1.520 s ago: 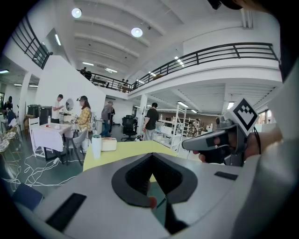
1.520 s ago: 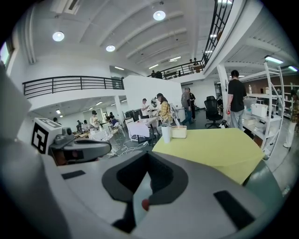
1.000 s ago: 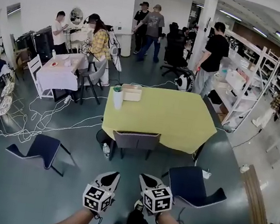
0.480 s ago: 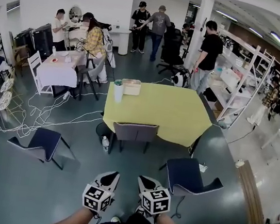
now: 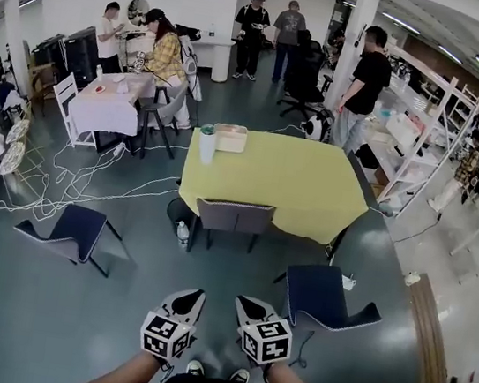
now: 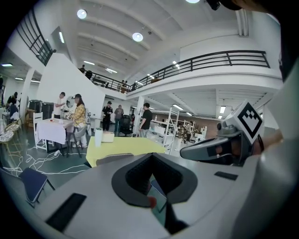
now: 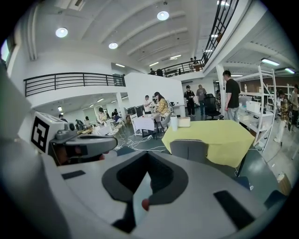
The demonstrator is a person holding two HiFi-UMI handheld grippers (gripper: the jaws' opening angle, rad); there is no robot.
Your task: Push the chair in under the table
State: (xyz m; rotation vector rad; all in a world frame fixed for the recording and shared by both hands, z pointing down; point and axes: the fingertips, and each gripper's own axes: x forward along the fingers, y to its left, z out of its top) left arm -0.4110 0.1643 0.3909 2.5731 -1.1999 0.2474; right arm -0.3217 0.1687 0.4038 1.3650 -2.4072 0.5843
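Chair (image 5: 234,217) is centre frame, backrest right at the desk's (image 5: 302,191) near edge, seat hidden. Left gripper (image 5: 188,296) and right gripper (image 5: 248,304) are both fully closed and empty, bottom centre, well apart from the chair. Bare floor (image 5: 228,265) lies between them (blue chair (image 5: 324,297) at lower right sits just beside that lane, cables (image 5: 70,192) well to the left).

Tangled floor cables (image 5: 53,200), white shelving (image 5: 420,137), bystanders (image 5: 369,81)
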